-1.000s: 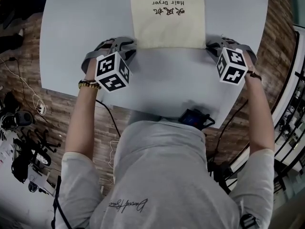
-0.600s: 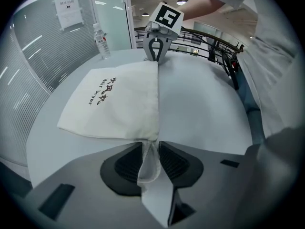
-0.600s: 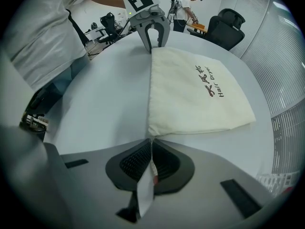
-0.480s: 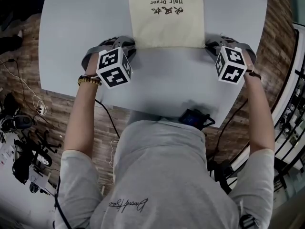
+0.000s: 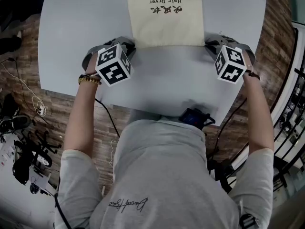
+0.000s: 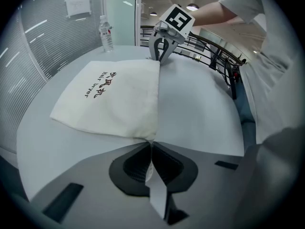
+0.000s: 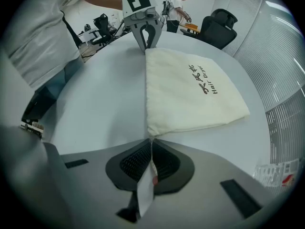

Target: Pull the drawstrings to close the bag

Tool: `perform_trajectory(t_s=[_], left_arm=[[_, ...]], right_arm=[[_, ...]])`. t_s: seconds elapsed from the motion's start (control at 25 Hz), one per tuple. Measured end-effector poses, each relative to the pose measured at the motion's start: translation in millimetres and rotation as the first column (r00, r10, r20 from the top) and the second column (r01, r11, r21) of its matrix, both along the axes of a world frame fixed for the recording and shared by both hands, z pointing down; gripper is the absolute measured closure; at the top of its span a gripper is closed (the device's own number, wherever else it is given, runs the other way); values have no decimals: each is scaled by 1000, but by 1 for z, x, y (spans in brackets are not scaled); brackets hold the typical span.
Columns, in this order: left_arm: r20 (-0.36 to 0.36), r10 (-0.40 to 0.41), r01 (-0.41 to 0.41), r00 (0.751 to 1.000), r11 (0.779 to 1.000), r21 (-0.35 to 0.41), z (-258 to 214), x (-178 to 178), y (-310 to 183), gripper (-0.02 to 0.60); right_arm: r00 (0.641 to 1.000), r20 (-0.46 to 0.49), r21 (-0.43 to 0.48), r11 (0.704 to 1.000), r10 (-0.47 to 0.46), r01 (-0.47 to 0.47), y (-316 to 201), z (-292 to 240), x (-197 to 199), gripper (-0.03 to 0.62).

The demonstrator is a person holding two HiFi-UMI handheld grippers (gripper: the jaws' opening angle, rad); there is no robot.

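Note:
A cream drawstring bag [image 5: 164, 18] printed "Hair Dryer" lies flat on the grey table [image 5: 162, 85], its mouth edge toward me. My left gripper [image 5: 129, 46] sits at the bag's near left corner. Its jaws are closing, and in the left gripper view [image 6: 150, 144] the pads press on a flat white drawstring [image 6: 156, 187] that leads out of the corner. At the near right corner my right gripper [image 5: 208, 44] is shut on the other white drawstring [image 7: 145, 187]. Each gripper view shows the opposite gripper across the bag [image 6: 114, 97].
A water bottle [image 6: 106, 32] stands on the table beyond the bag. A black device [image 5: 194, 117] hangs at the table's near edge by my body. Cables [image 5: 24, 109] lie on the wood floor at left. An office chair [image 7: 217, 30] and a person [image 7: 180, 6] are far behind.
The left gripper's marker cube has turned and shifted slightly at the bag's corner. The bag's near edge has crept a little away from me. The right gripper has barely moved.

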State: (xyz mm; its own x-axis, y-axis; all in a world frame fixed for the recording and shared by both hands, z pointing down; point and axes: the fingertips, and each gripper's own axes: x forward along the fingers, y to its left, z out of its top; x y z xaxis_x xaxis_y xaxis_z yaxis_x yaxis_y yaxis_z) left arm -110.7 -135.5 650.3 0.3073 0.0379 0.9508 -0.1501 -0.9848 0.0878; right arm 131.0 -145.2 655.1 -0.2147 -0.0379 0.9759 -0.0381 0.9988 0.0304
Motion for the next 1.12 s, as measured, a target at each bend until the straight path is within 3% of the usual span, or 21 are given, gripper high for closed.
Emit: perform_trajectory(t_s=[0.48, 0.68, 1.12], left_arm=[[-62, -89, 94, 994, 992, 85, -25, 2, -7, 568], [-69, -85, 95, 994, 983, 160, -39, -2, -13, 568], [-74, -107, 121, 991, 970, 210, -69, -1, 11, 568]], right_arm=[[993, 56, 58, 993, 102, -106, -1, -16, -3, 566], [989, 79, 66, 989, 125, -130, 1, -29, -8, 566], [979, 115, 113, 977, 166, -179, 22, -57, -6, 568]])
